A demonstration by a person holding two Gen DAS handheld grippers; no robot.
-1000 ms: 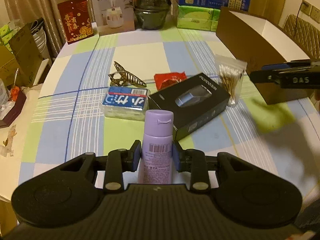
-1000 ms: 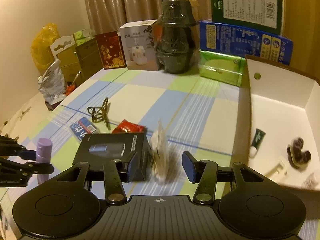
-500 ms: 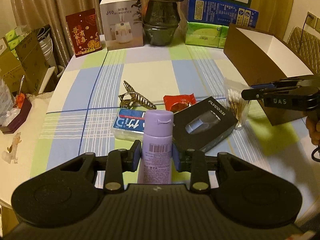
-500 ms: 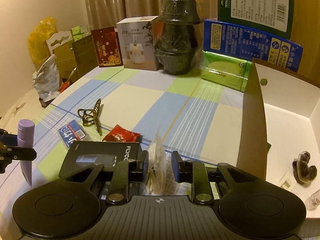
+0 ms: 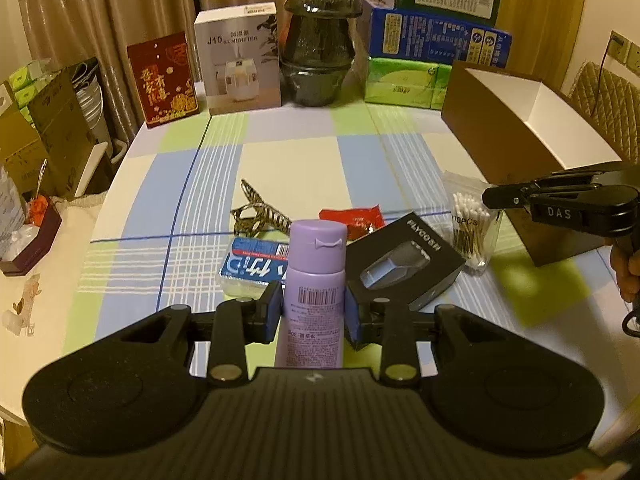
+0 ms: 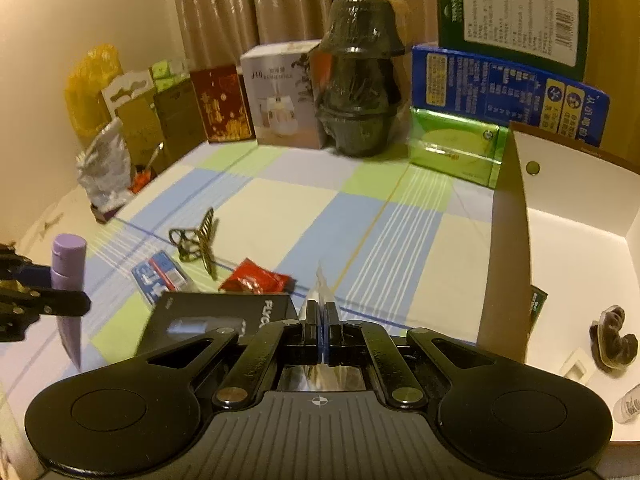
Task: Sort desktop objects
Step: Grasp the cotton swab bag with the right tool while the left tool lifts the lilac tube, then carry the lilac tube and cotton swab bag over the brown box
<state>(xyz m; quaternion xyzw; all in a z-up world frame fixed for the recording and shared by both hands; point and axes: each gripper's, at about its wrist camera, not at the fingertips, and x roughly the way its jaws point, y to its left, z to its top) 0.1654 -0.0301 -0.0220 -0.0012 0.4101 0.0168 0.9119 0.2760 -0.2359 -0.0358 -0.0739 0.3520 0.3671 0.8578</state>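
My left gripper (image 5: pixel 314 312) is shut on a purple bottle (image 5: pixel 317 280), held upright above the checked tablecloth; the right wrist view shows that bottle (image 6: pixel 68 280) hanging at the left. My right gripper (image 6: pixel 322 320) is shut on the top edge of a clear bag of cotton swabs (image 6: pixel 320 286). From the left wrist view the bag (image 5: pixel 472 228) stands beside the brown box, pinched at its top by the right gripper (image 5: pixel 490 198). A black shaver box (image 5: pixel 404 268), a blue packet (image 5: pixel 256 268), a hair claw (image 5: pixel 256 212) and a red sachet (image 5: pixel 352 218) lie on the cloth.
A brown box with a white inside (image 6: pixel 504 240) stands at the right; in it lie a dark hair claw (image 6: pixel 614 336), a green tube (image 6: pixel 536 304) and a small white bottle (image 6: pixel 632 400). Cartons and a dark pot (image 5: pixel 318 52) line the table's far edge.
The right jaws have closed from wide apart onto the top of the swab bag. The left gripper has risen a little with the purple bottle still in it.
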